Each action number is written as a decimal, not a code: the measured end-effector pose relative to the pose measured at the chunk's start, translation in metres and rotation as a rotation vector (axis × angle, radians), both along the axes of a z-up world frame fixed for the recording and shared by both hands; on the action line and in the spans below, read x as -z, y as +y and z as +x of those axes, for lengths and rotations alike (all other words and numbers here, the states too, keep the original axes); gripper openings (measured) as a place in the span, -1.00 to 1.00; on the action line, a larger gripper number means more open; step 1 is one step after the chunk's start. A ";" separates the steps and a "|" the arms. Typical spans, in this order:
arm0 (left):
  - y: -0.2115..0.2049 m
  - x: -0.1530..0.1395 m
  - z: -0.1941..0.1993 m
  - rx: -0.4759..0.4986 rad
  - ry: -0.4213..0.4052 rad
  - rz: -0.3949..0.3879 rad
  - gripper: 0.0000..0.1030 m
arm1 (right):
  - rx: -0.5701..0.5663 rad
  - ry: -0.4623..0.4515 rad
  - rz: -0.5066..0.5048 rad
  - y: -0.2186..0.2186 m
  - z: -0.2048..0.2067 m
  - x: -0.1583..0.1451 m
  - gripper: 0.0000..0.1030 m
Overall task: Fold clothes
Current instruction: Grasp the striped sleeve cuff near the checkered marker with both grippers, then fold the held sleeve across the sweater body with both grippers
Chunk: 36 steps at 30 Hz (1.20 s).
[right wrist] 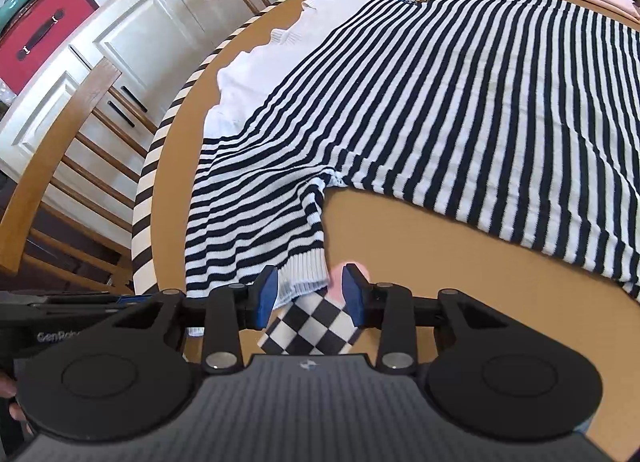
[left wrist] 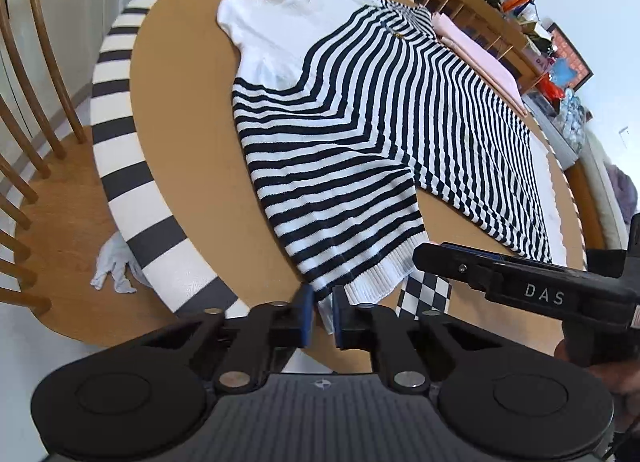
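So the striped sweater (left wrist: 360,134) is spread flat across the round worktop (left wrist: 188,110), stretching away ahead of both tongs, with one sleeve trailing back toward them. The left tongs (left wrist: 320,316) look nearly together, pinching the ribbed cuff (left wrist: 376,278) edge. The right tongs (right wrist: 310,294) are apart, cuff corner and a checkered tag (right wrist: 312,328) sitting between them, nothing gripped. It's a soft, floppy knit, fairly light, and will sag and stretch, so I'd grab the firmer ribbed cuff or hem. Left view shows a rag (left wrist: 114,268) on the floor; right view shows the chest logo (right wrist: 414,0) clearly.
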<state>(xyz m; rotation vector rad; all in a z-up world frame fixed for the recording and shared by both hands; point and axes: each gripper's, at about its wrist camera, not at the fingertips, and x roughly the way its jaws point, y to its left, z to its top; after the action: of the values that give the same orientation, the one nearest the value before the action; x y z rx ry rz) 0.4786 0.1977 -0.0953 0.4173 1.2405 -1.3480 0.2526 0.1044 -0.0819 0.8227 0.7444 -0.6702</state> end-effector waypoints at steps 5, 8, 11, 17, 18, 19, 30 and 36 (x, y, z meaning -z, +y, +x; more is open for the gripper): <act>-0.008 0.002 0.005 0.008 0.045 0.030 -0.93 | -0.024 0.003 0.036 -0.004 0.005 0.001 -0.87; -0.007 -0.003 0.012 -0.019 0.085 0.035 -0.95 | -0.029 -0.025 0.061 -0.005 0.005 -0.006 -0.91; -0.011 -0.020 0.025 -0.066 0.127 -0.010 -0.95 | 0.002 -0.102 0.103 -0.012 -0.001 -0.020 -0.91; -0.066 -0.041 0.042 -0.144 0.197 -0.098 -0.95 | 0.134 -0.294 0.229 -0.060 -0.012 -0.029 -0.91; -0.083 -0.044 0.043 -0.148 0.200 -0.113 -0.95 | 0.156 -0.314 0.243 -0.071 -0.013 -0.029 -0.91; -0.101 -0.048 0.043 -0.148 0.197 -0.130 -0.95 | 0.179 -0.335 0.258 -0.082 -0.014 -0.028 -0.91; -0.262 -0.025 0.021 -0.081 0.044 -0.075 -0.94 | 0.419 -0.289 0.322 -0.182 -0.019 0.015 -0.44; -0.265 -0.021 0.039 -0.094 0.089 -0.115 -0.76 | 0.419 -0.260 0.136 -0.176 -0.028 0.003 -0.34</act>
<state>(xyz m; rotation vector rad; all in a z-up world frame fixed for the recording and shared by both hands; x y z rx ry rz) 0.5179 -0.0677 -0.0739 0.2175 1.2334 -1.3617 0.2250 -0.0720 -0.0846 1.1826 0.3850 -0.8707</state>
